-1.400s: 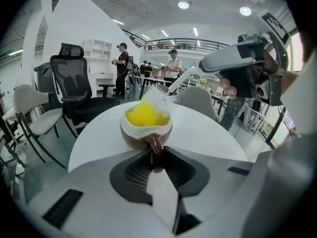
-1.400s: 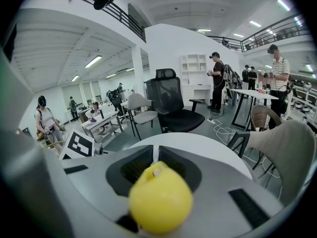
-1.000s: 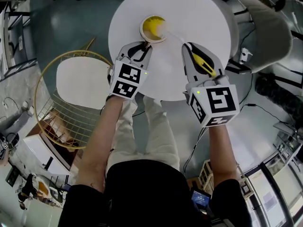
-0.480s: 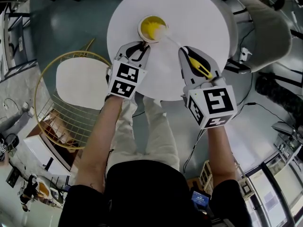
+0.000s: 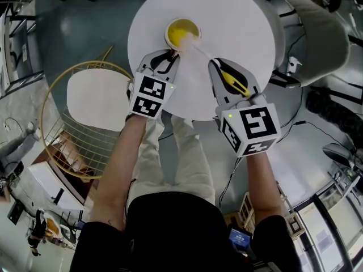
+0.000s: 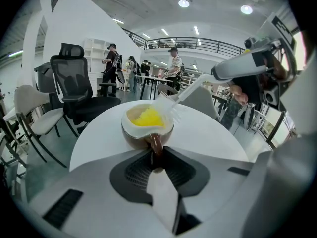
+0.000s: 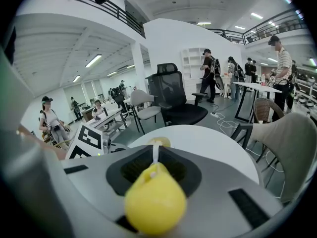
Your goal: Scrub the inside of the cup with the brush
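Two tools, both clamped: my left gripper point(image 5: 166, 55) is closed on the brown handle point(image 6: 156, 144) of the cup point(image 5: 182, 34). The cup stands upright on the round white table point(image 5: 238, 21), closer to its left edge than its right, its inside yellow. My right gripper point(image 5: 219, 67) pinches the brush point(image 5: 205, 50) by its yellow grip point(image 7: 155, 205); the pale stem slants over the cup's rim, and the bristles point(image 6: 166, 108) sit inside, at the side nearest that gripper
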A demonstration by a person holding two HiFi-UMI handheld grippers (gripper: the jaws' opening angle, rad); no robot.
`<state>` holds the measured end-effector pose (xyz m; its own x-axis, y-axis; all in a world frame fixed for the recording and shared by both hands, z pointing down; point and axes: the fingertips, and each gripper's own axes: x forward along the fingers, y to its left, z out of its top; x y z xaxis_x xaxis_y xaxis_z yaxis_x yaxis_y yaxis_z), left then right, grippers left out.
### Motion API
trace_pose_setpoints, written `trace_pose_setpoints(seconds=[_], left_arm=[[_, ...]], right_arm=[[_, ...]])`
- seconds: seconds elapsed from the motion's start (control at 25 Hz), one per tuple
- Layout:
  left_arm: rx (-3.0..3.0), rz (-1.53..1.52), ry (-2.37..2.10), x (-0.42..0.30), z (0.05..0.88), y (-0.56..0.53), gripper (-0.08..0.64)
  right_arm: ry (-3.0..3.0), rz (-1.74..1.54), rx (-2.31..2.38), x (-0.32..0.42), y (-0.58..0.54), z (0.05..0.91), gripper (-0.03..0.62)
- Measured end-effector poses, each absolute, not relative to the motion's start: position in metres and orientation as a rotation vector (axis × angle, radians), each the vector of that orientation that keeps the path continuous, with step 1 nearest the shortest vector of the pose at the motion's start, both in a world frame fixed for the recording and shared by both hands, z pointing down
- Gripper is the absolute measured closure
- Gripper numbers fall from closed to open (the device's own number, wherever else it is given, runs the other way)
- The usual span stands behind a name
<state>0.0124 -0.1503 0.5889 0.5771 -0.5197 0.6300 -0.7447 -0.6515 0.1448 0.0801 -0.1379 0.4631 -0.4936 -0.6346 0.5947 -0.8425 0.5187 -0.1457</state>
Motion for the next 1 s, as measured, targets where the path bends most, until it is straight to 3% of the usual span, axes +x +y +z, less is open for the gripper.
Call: trace_pose_setpoints(seconds=[1.0], left_arm=[[2.446,0.813,-1.050,0.003,0.542,-0.150,0.476]], right_arm=[[-2.317,0.711,1.272,0.095,-0.139,0.439,0.545]])
